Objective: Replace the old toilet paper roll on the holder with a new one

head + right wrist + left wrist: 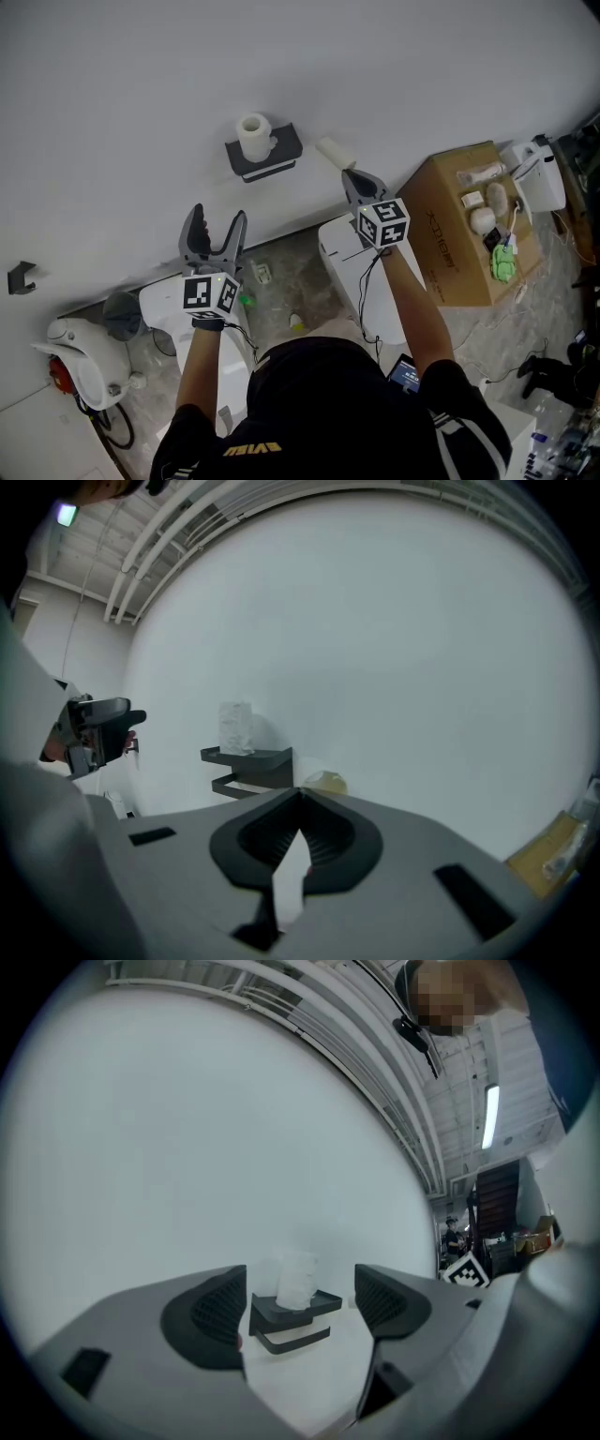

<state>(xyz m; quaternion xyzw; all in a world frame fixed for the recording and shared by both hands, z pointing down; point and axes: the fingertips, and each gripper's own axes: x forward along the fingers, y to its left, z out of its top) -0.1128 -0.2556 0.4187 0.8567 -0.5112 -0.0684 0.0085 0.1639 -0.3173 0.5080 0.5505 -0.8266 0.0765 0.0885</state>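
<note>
- Since the right tongs (353, 180) are pressed together on what looks like just the edge of a cardboard tube (334, 152), held up near the wall (141, 84), the tube could slip free and drop to the floor.
- Left tongs (217, 216) are spread and empty, pointing at the roll (253, 137), which stands upright on top of the holder (281, 150), well apart from them.
- A hasty squeeze could crush the soft roll or knock it off.
</note>
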